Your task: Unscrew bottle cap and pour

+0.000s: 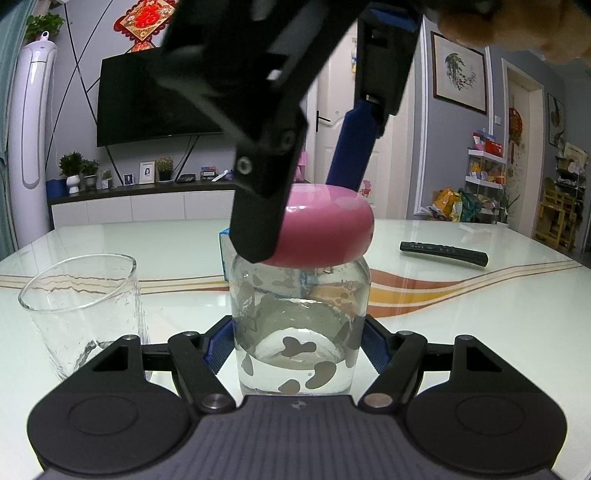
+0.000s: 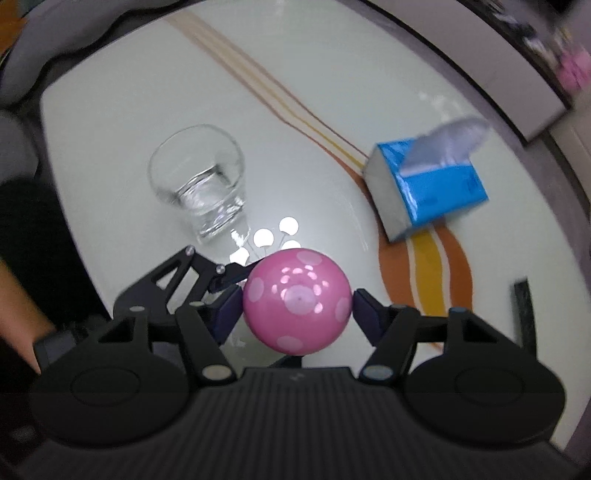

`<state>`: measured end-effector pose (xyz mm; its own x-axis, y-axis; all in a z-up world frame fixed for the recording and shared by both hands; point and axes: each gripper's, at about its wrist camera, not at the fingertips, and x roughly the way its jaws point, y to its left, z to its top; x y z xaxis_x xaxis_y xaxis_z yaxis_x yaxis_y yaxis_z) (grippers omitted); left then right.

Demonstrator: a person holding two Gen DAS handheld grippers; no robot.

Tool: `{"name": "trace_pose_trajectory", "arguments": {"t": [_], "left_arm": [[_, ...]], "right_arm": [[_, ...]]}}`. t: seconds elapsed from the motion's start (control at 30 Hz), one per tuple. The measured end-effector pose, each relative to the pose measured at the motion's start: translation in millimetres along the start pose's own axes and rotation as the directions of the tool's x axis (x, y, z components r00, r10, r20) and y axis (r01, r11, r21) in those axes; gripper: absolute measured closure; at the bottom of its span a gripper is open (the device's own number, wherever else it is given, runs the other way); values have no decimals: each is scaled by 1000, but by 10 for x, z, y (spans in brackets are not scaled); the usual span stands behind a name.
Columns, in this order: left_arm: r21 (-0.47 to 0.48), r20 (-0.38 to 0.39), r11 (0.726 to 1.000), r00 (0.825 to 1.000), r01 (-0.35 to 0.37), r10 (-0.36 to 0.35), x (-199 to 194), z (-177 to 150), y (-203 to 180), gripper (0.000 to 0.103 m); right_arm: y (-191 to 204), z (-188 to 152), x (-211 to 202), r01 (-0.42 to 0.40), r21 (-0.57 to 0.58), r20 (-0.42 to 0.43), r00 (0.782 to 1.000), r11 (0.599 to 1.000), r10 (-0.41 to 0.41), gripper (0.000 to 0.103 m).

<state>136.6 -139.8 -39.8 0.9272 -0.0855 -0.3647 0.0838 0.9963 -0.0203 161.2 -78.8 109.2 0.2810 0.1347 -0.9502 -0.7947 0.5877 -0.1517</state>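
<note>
A clear glass bottle (image 1: 299, 325) with grey cow spots stands upright on the table, with a little water in it. My left gripper (image 1: 297, 343) is shut on its lower body, blue pads pressed against both sides. On the bottle sits a round pink cap (image 1: 325, 229) with pale dots. My right gripper (image 2: 297, 306) comes down from above and is shut on the pink cap (image 2: 297, 301), one pad on each side. An empty drinking glass (image 1: 81, 306) stands to the bottle's left, and the right wrist view also shows this glass (image 2: 199, 181), beyond the cap.
The glossy white table (image 1: 480, 314) has orange and yellow stripes. A black remote (image 1: 443, 253) lies at the right. A blue tissue pack (image 2: 428, 188) lies behind the bottle. A person's hand (image 1: 517, 29) holds the right gripper from above.
</note>
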Motion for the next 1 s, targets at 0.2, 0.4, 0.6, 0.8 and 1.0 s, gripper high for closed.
{"name": "trace_pose_trajectory", "arguments": {"t": [0.2,0.4,0.6,0.8,1.0], "left_arm": [[-1,0,1000,1000,-1,1,5,9,-57,29],[-3,-3,1000,1000,1,-1,1,24,-43,29],[-4,-3,1000,1000,2,-2,-8,25,-38,29],[-2,-2,1000,1000,1,-1,-15,23,-84,29],[-4,-3,1000,1000,7,-7,-18,32,-55,29]], "right_arm": [[56,19,54,-12,-171,-59,998,985,2,37],[7,52,37,-41,-122,-66,997,992,33,20],[-190,125,-116,-70,210,-55,995,975,83,11],[-451,135,-194,-103,615,2,992,782,129,11],[-424,120,-74,3,690,-68,996,724,61,24]]}}
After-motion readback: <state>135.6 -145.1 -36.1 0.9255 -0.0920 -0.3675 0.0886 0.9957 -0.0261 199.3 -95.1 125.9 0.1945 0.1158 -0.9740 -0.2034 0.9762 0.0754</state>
